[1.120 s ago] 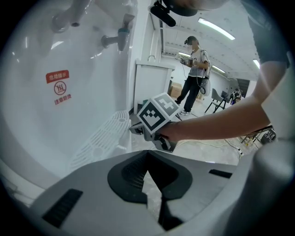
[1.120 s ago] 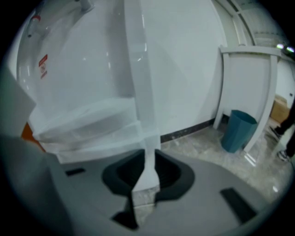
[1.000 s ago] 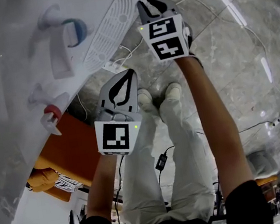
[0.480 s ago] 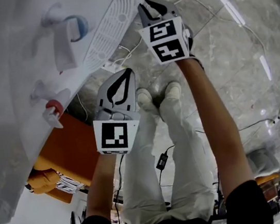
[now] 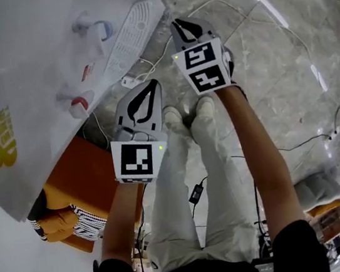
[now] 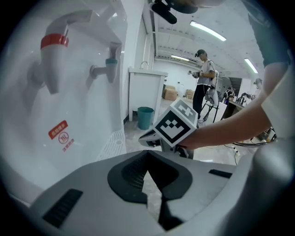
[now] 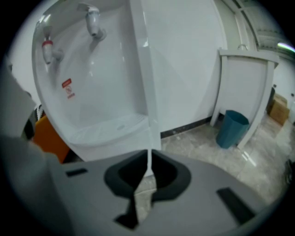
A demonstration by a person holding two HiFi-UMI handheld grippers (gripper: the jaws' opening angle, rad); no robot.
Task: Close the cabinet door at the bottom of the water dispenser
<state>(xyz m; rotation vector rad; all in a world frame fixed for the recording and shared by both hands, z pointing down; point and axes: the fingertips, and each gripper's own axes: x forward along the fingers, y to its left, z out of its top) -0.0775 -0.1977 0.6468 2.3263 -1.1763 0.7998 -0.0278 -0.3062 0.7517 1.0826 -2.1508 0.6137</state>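
Hovering beside the water dispenser (image 5: 51,61), left gripper (image 5: 152,89) and right gripper (image 5: 180,26) are pinched together, empty, the right having just closed. The cabinet door is likely below them, unseen; lower first, then push flat.

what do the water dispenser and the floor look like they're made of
water dispenser: looks like glossy white moulded plastic; smooth curved recess with soft highlights. floor: probably polished grey stone or stone-look tile; veined pattern, bright mirror-like reflections.
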